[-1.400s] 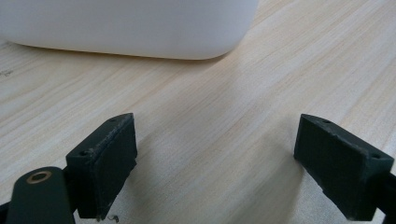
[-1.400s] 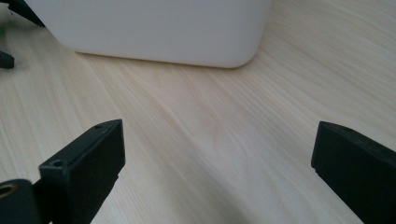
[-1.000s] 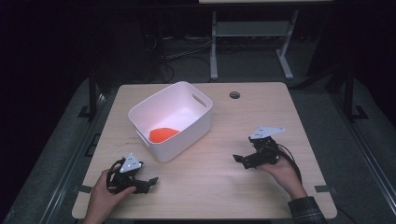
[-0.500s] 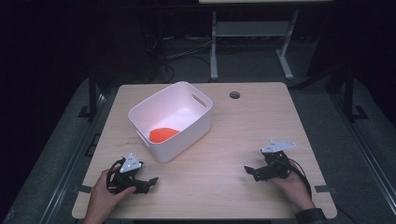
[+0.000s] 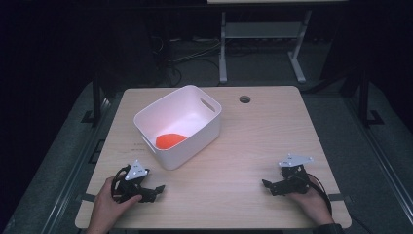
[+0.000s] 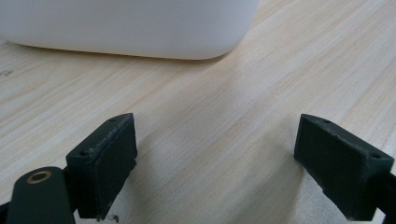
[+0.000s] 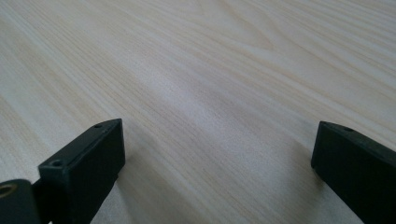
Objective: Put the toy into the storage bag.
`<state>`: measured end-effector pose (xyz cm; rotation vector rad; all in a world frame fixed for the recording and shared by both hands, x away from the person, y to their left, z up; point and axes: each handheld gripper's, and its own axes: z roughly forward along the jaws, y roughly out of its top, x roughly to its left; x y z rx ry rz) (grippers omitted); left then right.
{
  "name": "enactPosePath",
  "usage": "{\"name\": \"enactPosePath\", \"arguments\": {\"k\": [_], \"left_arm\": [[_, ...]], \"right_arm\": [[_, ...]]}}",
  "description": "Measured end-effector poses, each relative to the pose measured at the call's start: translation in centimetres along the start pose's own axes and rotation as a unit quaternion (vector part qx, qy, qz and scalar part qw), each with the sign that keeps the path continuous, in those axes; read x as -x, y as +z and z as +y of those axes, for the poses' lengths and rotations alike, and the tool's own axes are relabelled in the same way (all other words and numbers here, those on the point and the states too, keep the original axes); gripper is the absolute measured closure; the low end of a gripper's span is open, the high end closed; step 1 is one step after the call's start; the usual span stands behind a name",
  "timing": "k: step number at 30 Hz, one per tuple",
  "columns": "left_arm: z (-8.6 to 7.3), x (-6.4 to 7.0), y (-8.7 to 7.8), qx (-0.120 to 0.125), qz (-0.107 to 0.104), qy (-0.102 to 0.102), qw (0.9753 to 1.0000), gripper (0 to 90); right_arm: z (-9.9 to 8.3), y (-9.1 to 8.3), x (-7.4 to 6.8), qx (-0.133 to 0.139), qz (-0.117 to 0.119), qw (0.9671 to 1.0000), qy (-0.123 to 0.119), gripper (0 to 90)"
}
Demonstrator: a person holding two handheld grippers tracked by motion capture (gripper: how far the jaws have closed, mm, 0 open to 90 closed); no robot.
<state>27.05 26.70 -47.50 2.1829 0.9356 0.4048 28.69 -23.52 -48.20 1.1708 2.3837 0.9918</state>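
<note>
— Are the fingers (image 6: 105,163) of the left gripper (image 5: 152,191) spread apart?

— Yes. They are wide open and hold nothing. Bare wood shows between them in the left gripper view.

— And the right gripper (image 5: 271,186)?

— Its fingers (image 7: 86,165) are spread wide too, with nothing between them but the table (image 5: 258,131).

— Where are the two grippers?

— Both sit low at the near edge of the table. The left one is at the near left corner, the right one at the near right corner. They are well apart.

— Where is the white bin (image 5: 195,136)?

— It stands on the table, closer to the left gripper. Its rounded wall (image 6: 140,28) shows just ahead of that gripper's fingers.

— Is anything in the bin?

— An orange thing (image 5: 169,140) lies on the bottom.
</note>
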Motion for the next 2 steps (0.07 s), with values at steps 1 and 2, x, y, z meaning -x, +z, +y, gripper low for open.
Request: {"name": "enactPosePath", "arguments": {"k": [1, 2], "left_arm": [[-0.01, 0.01, 0.02, 0.001, 0.0, 0.0, 1.0, 12.4], [-0.01, 0.02, 0.0, 0.0, 0.001, 0.001, 1.0, 12.4]], "right_arm": [[-0.03, -0.02, 0.02, 0.0, 0.001, 1.0, 0.0, 2.5], [-0.06, -0.02, 0.05, 0.002, 0.001, 1.0, 0.0, 2.5]]}}
